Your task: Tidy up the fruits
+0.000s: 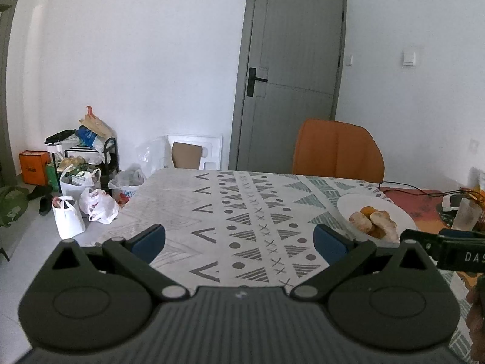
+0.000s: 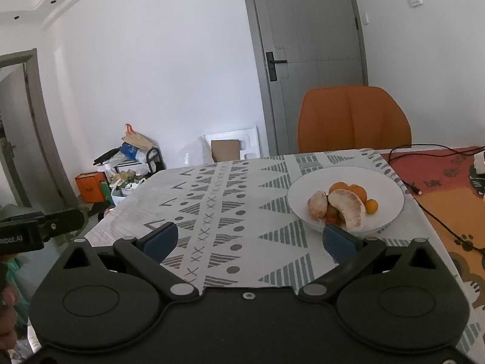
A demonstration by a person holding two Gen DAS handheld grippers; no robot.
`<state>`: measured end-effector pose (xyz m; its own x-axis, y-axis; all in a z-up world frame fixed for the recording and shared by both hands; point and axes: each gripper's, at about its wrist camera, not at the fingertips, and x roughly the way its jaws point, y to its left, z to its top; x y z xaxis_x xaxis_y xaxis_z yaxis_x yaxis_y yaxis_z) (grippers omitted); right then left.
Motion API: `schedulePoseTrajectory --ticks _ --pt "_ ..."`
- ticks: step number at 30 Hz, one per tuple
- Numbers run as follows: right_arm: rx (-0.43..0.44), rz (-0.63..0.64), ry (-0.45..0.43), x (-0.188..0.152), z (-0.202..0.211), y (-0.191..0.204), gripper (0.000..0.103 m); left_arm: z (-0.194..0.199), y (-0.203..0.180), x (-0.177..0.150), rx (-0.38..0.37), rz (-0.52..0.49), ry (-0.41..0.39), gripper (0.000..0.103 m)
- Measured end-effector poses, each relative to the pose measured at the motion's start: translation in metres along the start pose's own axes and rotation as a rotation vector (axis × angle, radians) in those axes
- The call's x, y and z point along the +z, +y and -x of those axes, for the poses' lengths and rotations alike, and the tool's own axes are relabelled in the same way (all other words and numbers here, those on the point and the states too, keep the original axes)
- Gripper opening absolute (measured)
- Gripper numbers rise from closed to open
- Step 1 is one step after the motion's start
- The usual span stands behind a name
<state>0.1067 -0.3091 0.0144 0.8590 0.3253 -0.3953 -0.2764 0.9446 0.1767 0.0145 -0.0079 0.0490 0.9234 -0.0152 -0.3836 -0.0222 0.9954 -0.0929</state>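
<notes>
A white plate (image 2: 391, 192) on the patterned tablecloth holds peeled pomelo segments (image 2: 348, 207), oranges (image 2: 357, 191) and a small orange fruit (image 2: 371, 205). My right gripper (image 2: 247, 238) hovers open above the cloth, its right finger just in front of the plate's near rim. Seen from the left wrist, the same plate (image 1: 351, 204) with its fruit (image 1: 372, 221) lies to the right. My left gripper (image 1: 239, 241) is open over bare cloth, left of the plate. Neither gripper holds anything.
An orange chair (image 2: 353, 118) stands behind the table by a grey door (image 2: 309, 45). A black cable (image 2: 436, 215) runs over an orange mat (image 2: 454, 188) right of the plate. Bags (image 1: 85, 206) and boxes clutter the floor at the left.
</notes>
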Motion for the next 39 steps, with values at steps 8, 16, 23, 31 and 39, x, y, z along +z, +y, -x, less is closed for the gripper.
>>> schedulePoseTrajectory --ticks 8,16,23,31,39 --pt "0.018 0.021 0.01 -0.0009 -0.0029 0.0055 0.103 -0.0011 0.0029 -0.0013 -0.001 -0.003 0.014 0.103" --pt "0.024 0.017 0.016 -0.0027 -0.0051 0.0055 0.103 -0.002 0.0085 -0.0001 0.018 0.002 0.018 0.103" --pt "0.028 0.012 0.021 -0.0024 -0.0069 0.0053 0.103 -0.0026 0.009 -0.0007 0.019 0.001 0.026 0.103" --pt "0.032 0.021 0.021 -0.0038 -0.0066 0.0091 0.103 -0.0034 0.0085 -0.0015 0.021 0.001 0.031 0.103" --pt "0.031 0.018 0.027 -0.0041 -0.0076 0.0106 0.103 -0.0053 0.0092 -0.0006 0.026 0.001 0.033 0.103"
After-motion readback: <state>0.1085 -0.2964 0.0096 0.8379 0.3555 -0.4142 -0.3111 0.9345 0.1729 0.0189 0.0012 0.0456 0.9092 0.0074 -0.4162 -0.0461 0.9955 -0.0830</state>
